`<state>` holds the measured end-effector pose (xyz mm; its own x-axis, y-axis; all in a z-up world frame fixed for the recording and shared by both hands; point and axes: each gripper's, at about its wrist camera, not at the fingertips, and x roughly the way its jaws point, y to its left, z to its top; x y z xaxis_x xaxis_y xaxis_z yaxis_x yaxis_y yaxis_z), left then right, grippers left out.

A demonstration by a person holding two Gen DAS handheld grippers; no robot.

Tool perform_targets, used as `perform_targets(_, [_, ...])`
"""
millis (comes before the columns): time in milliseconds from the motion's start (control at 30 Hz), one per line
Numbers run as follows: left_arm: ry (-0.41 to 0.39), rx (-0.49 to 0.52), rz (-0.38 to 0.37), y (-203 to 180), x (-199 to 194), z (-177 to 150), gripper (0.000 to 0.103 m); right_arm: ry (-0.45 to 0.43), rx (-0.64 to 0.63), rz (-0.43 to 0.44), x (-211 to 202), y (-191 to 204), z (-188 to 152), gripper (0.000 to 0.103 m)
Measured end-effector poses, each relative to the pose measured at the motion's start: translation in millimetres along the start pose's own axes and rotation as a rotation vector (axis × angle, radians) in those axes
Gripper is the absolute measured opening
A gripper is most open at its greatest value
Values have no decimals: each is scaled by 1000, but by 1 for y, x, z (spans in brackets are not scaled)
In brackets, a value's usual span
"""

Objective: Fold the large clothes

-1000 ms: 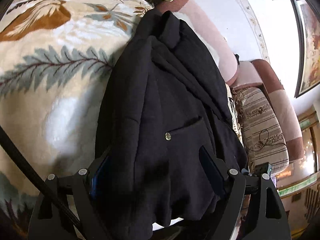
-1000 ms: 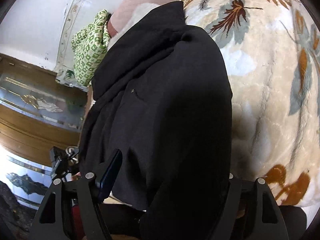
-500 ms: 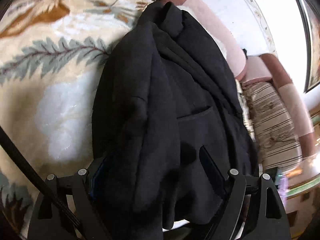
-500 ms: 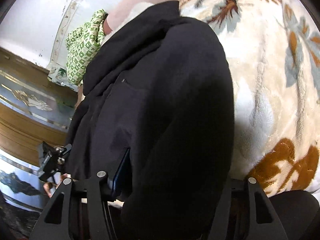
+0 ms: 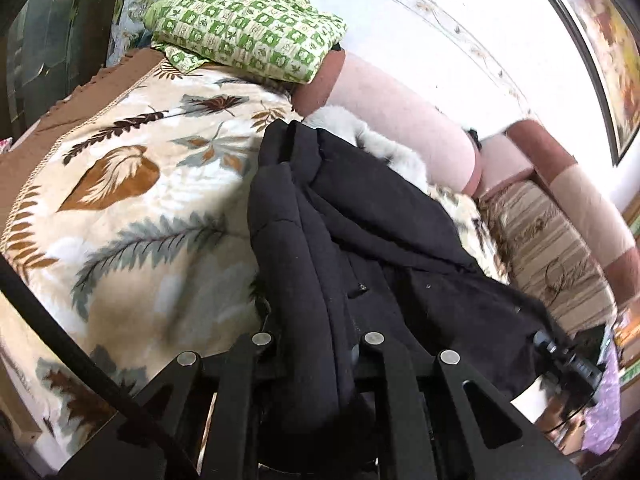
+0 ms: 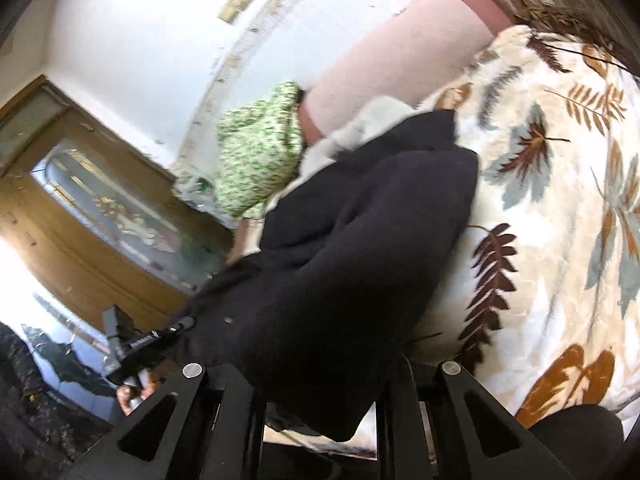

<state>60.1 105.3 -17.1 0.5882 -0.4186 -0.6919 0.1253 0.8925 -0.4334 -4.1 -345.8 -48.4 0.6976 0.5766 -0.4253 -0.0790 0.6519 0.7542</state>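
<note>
A large black jacket (image 5: 360,240) lies on a cream blanket with a leaf print (image 5: 140,208) that covers a sofa. My left gripper (image 5: 316,344) is shut on the jacket's near hem, with a thick fold of black cloth bunched between its fingers. In the right wrist view the same black jacket (image 6: 340,264) fills the middle. My right gripper (image 6: 320,372) is shut on the jacket's other near edge, and the cloth hides its fingertips. Both grippers hold the hem lifted off the blanket (image 6: 560,240).
A folded green patterned cloth (image 5: 248,20) sits on the sofa's pink armrest (image 5: 400,120) at the far end. A striped sofa cushion (image 5: 560,260) is at the right. A wooden door (image 6: 80,220) stands at the left of the right wrist view.
Both grippers closed from open onto the jacket's near hem and lifted it. Both views tilted up, showing more of the sofa back, the green cloth and the wall.
</note>
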Motion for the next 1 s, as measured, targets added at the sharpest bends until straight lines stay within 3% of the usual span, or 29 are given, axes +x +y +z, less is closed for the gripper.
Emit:
perform_targets(67, [18, 2, 40, 5, 6, -17, 13, 23, -13, -22, -5, -6, -10, 14])
perform_targets(133, [50, -11, 89, 21, 18, -34, 13, 64, -38, -102, -1, -16, -22, 14])
perform_targets(233, [87, -69, 83, 41, 26, -44, 13, 128, 2, -153, 7, -39, -33, 14])
perform_targets(333, [50, -80, 60, 40, 17, -27, 14, 133, -10, -147, 2, -38, -20, 14])
perform_targets(500, [-61, -51, 53, 13, 13, 52, 15, 60, -80, -95, 13, 3, 46, 13])
perform_targets(567, [-74, -64, 45, 6, 26, 86, 15, 31, -103, -98, 29, 19, 80, 13])
perform_targets(700, [-58, -84, 111, -5, 77, 169, 15, 11, -73, -142, 75, 22, 148, 13])
perform_targets(867, [11, -158, 223, 5, 174, 247, 16, -4, 42, -246, 141, -17, 217, 14])
perform_targets(1000, [98, -214, 285, 27, 255, 264, 17, 40, 144, -324, 196, -67, 248, 15])
